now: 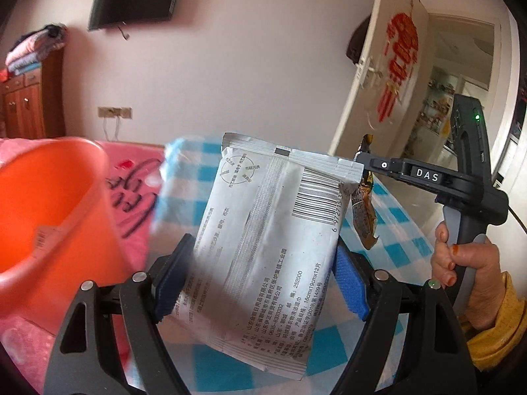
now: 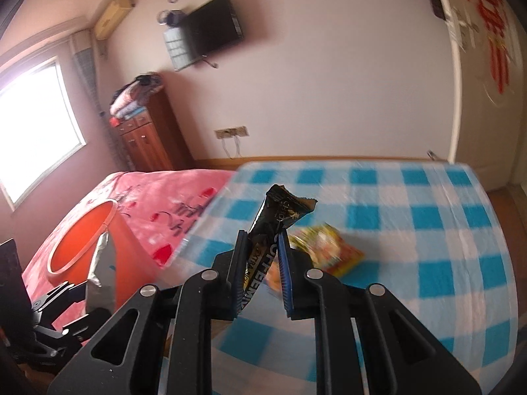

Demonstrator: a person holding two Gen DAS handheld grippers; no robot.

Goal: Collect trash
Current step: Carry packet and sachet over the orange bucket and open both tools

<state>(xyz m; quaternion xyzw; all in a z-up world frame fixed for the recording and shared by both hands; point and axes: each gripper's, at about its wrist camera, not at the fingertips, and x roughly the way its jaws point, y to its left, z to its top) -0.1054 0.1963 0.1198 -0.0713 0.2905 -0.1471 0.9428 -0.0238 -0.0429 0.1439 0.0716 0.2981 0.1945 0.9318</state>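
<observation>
My left gripper (image 1: 260, 276) is shut on a silver wet-wipe packet (image 1: 273, 240) with a barcode and holds it upright above the bed. An orange bucket (image 1: 49, 210) lies just to its left; it also shows in the right wrist view (image 2: 82, 247). My right gripper (image 2: 262, 273) is shut on a black coffee-mix sachet (image 2: 273, 223), held upright over the blue checked blanket (image 2: 411, 230). In the left wrist view the right gripper (image 1: 362, 164) hangs at the right with the sachet (image 1: 362, 214) dangling. A yellow-orange snack wrapper (image 2: 326, 250) lies on the blanket behind the sachet.
A pink quilt (image 2: 148, 204) covers the bed's left part. A wooden cabinet (image 2: 148, 138) with folded clothes stands by the far wall, under a wall TV (image 2: 214, 29). An open door (image 1: 388, 65) with red decoration is at the right.
</observation>
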